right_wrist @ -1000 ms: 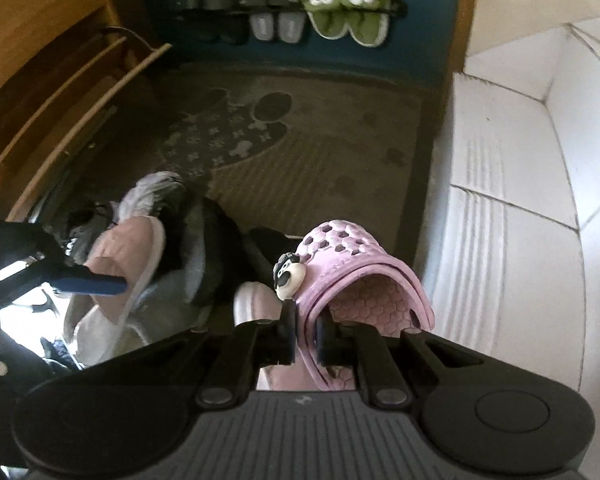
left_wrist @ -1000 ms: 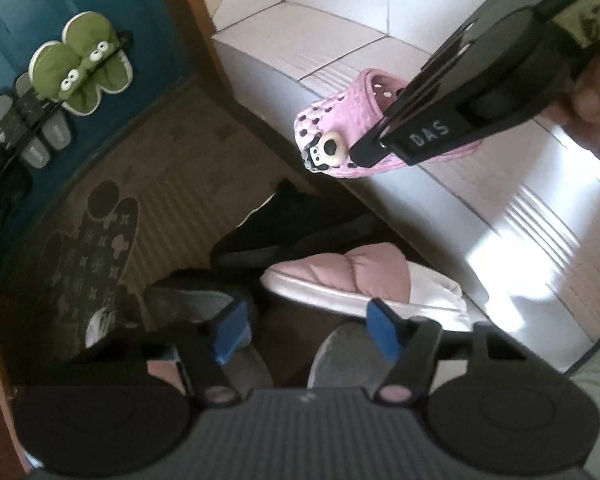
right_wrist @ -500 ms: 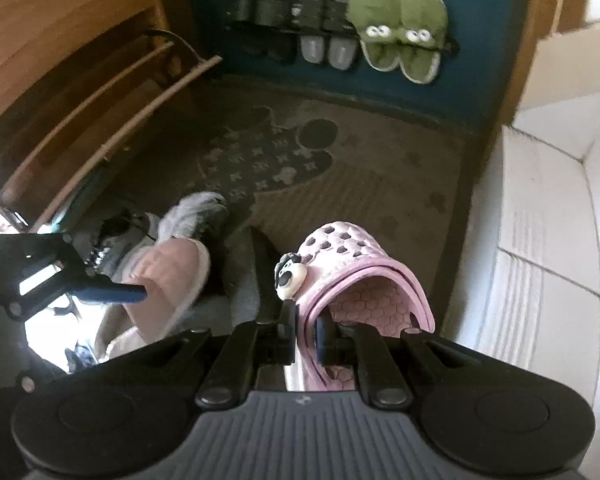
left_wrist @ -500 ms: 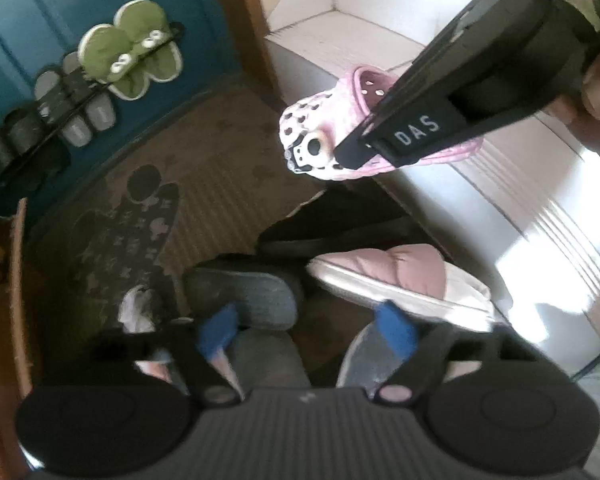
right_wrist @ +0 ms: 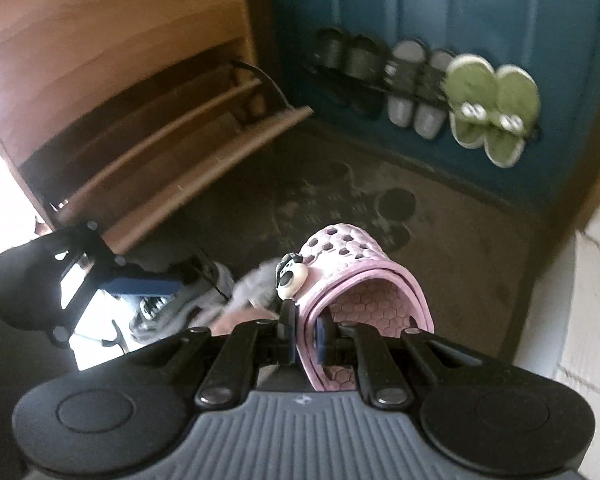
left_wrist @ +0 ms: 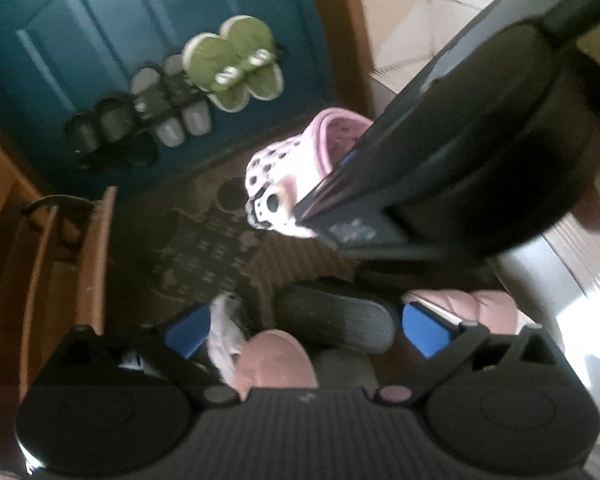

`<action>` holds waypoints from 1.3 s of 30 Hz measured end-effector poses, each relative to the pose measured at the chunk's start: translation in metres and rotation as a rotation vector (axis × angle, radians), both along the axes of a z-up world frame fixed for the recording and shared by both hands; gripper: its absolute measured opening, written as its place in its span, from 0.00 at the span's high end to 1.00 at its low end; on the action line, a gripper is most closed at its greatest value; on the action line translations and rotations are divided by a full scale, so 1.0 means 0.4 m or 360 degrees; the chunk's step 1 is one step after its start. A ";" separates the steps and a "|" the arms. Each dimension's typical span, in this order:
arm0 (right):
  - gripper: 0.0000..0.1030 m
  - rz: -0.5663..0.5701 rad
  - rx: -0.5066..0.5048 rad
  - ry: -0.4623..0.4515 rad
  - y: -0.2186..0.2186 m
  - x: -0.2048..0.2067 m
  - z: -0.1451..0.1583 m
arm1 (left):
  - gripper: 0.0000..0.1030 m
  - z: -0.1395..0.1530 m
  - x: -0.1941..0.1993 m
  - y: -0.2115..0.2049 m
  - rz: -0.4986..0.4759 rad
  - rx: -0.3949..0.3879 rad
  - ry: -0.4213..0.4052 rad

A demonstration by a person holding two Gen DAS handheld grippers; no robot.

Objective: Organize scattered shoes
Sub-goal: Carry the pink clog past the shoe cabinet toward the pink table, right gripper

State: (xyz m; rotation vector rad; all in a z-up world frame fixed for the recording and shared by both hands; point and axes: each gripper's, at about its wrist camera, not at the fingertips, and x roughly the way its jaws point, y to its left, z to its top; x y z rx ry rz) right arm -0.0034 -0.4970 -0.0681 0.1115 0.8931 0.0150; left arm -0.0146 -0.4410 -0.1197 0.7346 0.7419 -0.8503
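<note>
right gripper (right_wrist: 305, 334): your jaws are pinched tight on the side rim of the pink clog (right_wrist: 356, 276), which is held in the air above the mat (right_wrist: 452, 248).
clog: toe points at 12 o'clock toward the door; panda charm (right_wrist: 290, 276) on its upper, at 11 o'clock from your fingertips.
left gripper (left_wrist: 312, 330): your blue pads (left_wrist: 188, 334) are spread wide with nothing between them; it hovers over the shoe pile.
pile: pink slipper (left_wrist: 274, 360) right below the gap, dark slipper (left_wrist: 336, 320) just beyond it, second pink slipper (left_wrist: 476, 308) at 3 o'clock.
door (right_wrist: 480, 20): blue, at 12 o'clock; rail holds green frog slippers (right_wrist: 488, 112), grey slides (right_wrist: 416, 92) and dark slides (right_wrist: 348, 64).
wooden rack (right_wrist: 172, 148): at 10 o'clock from your right gripper; contents too blurred to tell.
</note>
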 end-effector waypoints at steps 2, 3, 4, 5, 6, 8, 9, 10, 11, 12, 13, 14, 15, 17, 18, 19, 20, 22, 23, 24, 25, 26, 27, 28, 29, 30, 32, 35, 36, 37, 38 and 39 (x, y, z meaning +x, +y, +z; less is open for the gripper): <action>0.91 0.0038 -0.0015 -0.0029 0.031 0.035 0.015 | 0.00 0.019 0.026 0.015 0.0035 -0.0019 -0.0012; 0.91 0.0056 -0.0018 -0.0046 0.046 0.054 0.024 | 0.00 0.029 0.038 0.023 0.0053 -0.0029 -0.0020; 0.91 0.0074 -0.0019 -0.0063 0.060 0.070 0.033 | 0.00 0.040 0.051 0.033 0.0067 -0.0040 -0.0032; 0.91 0.0093 -0.0019 -0.0081 0.075 0.087 0.042 | 0.00 0.052 0.064 0.044 0.0081 -0.0051 -0.0043; 0.91 0.0121 -0.0011 -0.0108 0.094 0.112 0.057 | 0.00 0.063 0.076 0.054 0.0095 -0.0061 -0.0054; 0.91 0.0152 -0.0010 -0.0138 0.119 0.142 0.076 | 0.00 0.089 0.107 0.082 0.0149 -0.0076 -0.0069; 0.91 0.0169 -0.0017 -0.0149 0.131 0.152 0.082 | 0.00 0.098 0.121 0.094 0.0173 -0.0081 -0.0078; 0.91 0.0185 -0.0024 -0.0161 0.143 0.162 0.089 | 0.00 0.106 0.134 0.106 0.0194 -0.0085 -0.0085; 0.91 0.0202 -0.0030 -0.0173 0.156 0.173 0.096 | 0.00 0.112 0.144 0.114 0.0205 -0.0085 -0.0091; 0.91 0.0221 -0.0029 -0.0184 0.173 0.187 0.102 | 0.00 0.123 0.162 0.131 0.0226 -0.0084 -0.0105; 0.91 0.0239 -0.0029 -0.0195 0.190 0.201 0.108 | 0.00 0.130 0.171 0.143 0.0236 -0.0084 -0.0118; 0.91 0.0257 -0.0028 -0.0205 0.206 0.214 0.114 | 0.00 0.134 0.178 0.152 0.0243 -0.0087 -0.0127; 0.91 0.0268 -0.0026 -0.0211 0.216 0.224 0.117 | 0.00 0.142 0.189 0.170 0.0256 -0.0095 -0.0138; 0.91 0.0289 -0.0021 -0.0220 0.234 0.242 0.123 | 0.00 0.153 0.209 0.201 0.0288 -0.0121 -0.0142; 0.91 0.0301 -0.0017 -0.0224 0.246 0.254 0.126 | 0.00 0.161 0.224 0.225 0.0324 -0.0146 -0.0141; 0.91 0.0314 -0.0014 -0.0227 0.259 0.265 0.129 | 0.00 0.165 0.233 0.239 0.0349 -0.0159 -0.0139; 0.91 0.0327 -0.0011 -0.0230 0.272 0.277 0.132 | 0.00 0.168 0.244 0.255 0.0377 -0.0172 -0.0135; 0.91 0.0372 -0.0019 -0.0240 0.305 0.295 0.141 | 0.03 0.177 0.274 0.293 0.0466 -0.0196 -0.0099; 0.91 0.0386 -0.0018 -0.0243 0.313 0.300 0.144 | 0.05 0.183 0.288 0.309 0.0509 -0.0212 -0.0075; 0.91 0.0407 -0.0015 -0.0249 0.329 0.310 0.149 | 0.07 0.190 0.300 0.323 0.0537 -0.0241 -0.0052; 0.90 0.0427 -0.0013 -0.0255 0.343 0.319 0.155 | 0.07 0.198 0.307 0.335 0.0550 -0.0262 -0.0047; 0.90 0.0439 -0.0014 -0.0259 0.352 0.322 0.158 | 0.07 0.204 0.314 0.346 0.0556 -0.0267 -0.0058; 0.90 0.0455 -0.0017 -0.0266 0.365 0.330 0.163 | 0.09 0.211 0.324 0.360 0.0561 -0.0264 -0.0075; 0.90 0.0471 -0.0020 -0.0273 0.379 0.337 0.168 | 0.11 0.219 0.329 0.375 0.0565 -0.0261 -0.0088; 0.91 0.0487 -0.0023 -0.0281 0.392 0.344 0.173 | 0.13 0.226 0.334 0.389 0.0569 -0.0261 -0.0100; 0.90 0.0506 -0.0025 -0.0292 0.409 0.354 0.182 | 0.16 0.228 0.340 0.403 0.0577 -0.0268 -0.0104; 0.90 0.0525 -0.0024 -0.0301 0.426 0.361 0.189 | 0.18 0.234 0.354 0.439 0.0602 -0.0274 -0.0111; 0.91 0.0563 -0.0018 -0.0305 0.453 0.370 0.199 | 0.22 0.235 0.362 0.472 0.0620 -0.0258 -0.0131; 0.91 0.0582 -0.0017 -0.0304 0.464 0.371 0.203 | 0.24 0.235 0.363 0.488 0.0636 -0.0257 -0.0126; 0.91 0.0599 -0.0016 -0.0304 0.475 0.370 0.206 | 0.26 0.235 0.363 0.504 0.0652 -0.0257 -0.0122; 0.91 0.0617 -0.0015 -0.0303 0.487 0.369 0.210 | 0.27 0.234 0.362 0.519 0.0670 -0.0257 -0.0123; 0.91 0.0641 -0.0016 -0.0304 0.504 0.367 0.214 | 0.27 0.233 0.360 0.534 0.0688 -0.0257 -0.0123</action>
